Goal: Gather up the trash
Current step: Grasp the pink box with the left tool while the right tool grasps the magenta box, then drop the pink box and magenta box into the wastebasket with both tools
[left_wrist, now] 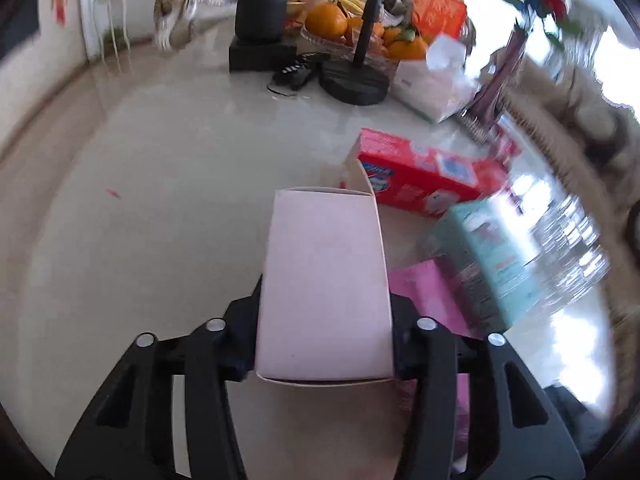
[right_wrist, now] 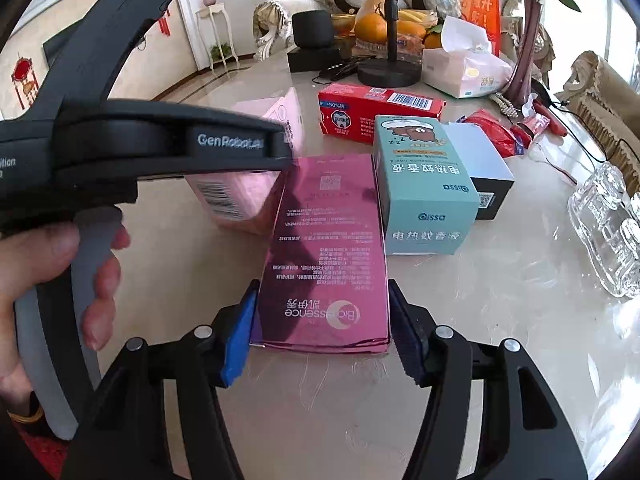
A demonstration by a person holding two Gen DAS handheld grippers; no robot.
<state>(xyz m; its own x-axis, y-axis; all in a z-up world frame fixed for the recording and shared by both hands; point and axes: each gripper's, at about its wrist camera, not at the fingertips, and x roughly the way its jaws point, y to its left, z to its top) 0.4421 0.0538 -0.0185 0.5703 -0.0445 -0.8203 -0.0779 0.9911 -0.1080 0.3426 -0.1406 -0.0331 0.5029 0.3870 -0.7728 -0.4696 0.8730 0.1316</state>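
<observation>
My left gripper (left_wrist: 324,328) is shut on a pale pink box (left_wrist: 324,280) and holds it above the table; the same box (right_wrist: 240,196) shows under the left gripper's body in the right wrist view. My right gripper (right_wrist: 322,320) has its blue pads on both sides of a magenta Bioessence box (right_wrist: 328,240) lying flat on the table, pads touching its sides. A teal box (right_wrist: 424,188), a red box (right_wrist: 376,110) and a black-and-blue box (right_wrist: 480,172) lie behind it. The red box (left_wrist: 424,176) and teal box (left_wrist: 492,256) also show in the left wrist view.
At the back of the marble table (right_wrist: 500,360) stand a black lamp base (right_wrist: 390,72), a tissue pack (right_wrist: 464,68), a fruit basket (right_wrist: 396,28), a black speaker (right_wrist: 312,30) and a purple vase (right_wrist: 528,52). A glass dish (right_wrist: 608,224) sits at the right. Red wrappers (right_wrist: 500,132) lie nearby.
</observation>
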